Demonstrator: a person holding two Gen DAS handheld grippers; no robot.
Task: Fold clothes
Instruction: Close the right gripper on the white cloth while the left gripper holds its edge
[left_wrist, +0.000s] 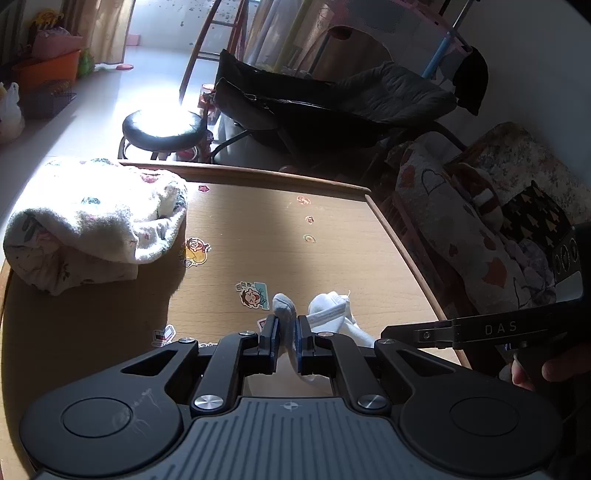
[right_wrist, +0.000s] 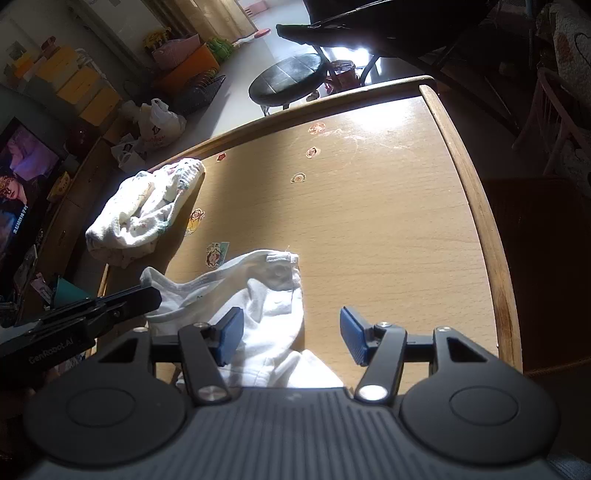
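White garment (right_wrist: 258, 295), crumpled and unfolded, near edge of sticker-dotted wooden table (right_wrist: 388, 221); one bunched fold pinched between nearly shut jaws of left gripper (left_wrist: 287, 334), lifted slightly off tabletop. Right gripper (right_wrist: 291, 332) roughly half open over same cloth, pads gripping nothing. Floral garment (left_wrist: 92, 221) heaped, not folded, at far left corner. Folding judged barely begun: both pieces left to flatten and fold.

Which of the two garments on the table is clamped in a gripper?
The plain white garment at the near edge: the left gripper is shut on a fold of it. The floral-print garment lies bundled apart at the table's far left, untouched.
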